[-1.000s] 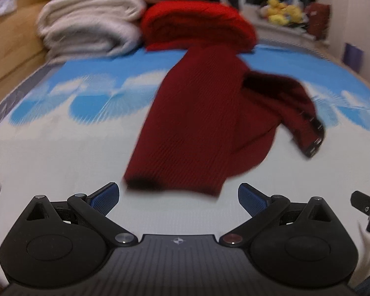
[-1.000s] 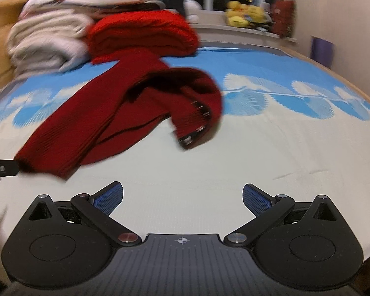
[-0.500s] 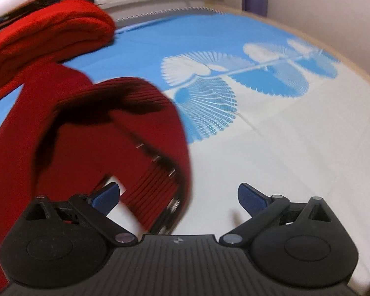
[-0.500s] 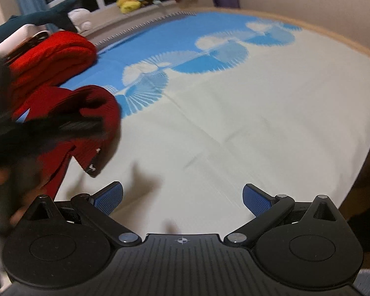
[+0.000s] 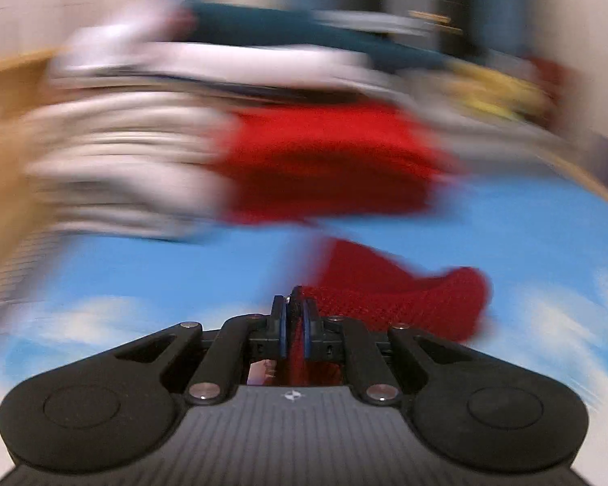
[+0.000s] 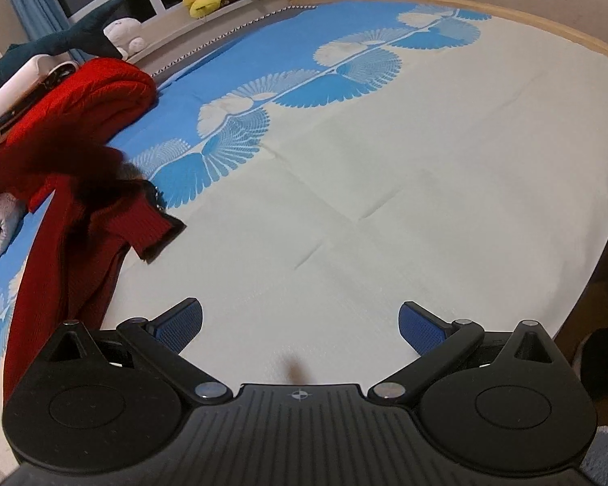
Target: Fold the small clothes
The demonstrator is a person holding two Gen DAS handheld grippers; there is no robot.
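The left tongs (image 5: 294, 326) are pinching an edge of the dark red knit sweater (image 6: 85, 218), seemingly to draw it over for a fold; it is lying along the bed's (image 6: 425, 202) left side; the right tongs (image 6: 300, 326) are hanging spread, grasping nothing

The left wrist view sits low and close over the bedsheet (image 5: 142, 283), facing the stacked laundry (badly motion-blurred), while the right wrist view looks from higher across the bedsheet (image 6: 385, 202) toward the windowsill, and both share the dark red sweater (image 5: 405, 295) (image 6: 73, 251) and the folded red knit (image 5: 328, 162) (image 6: 89, 97).
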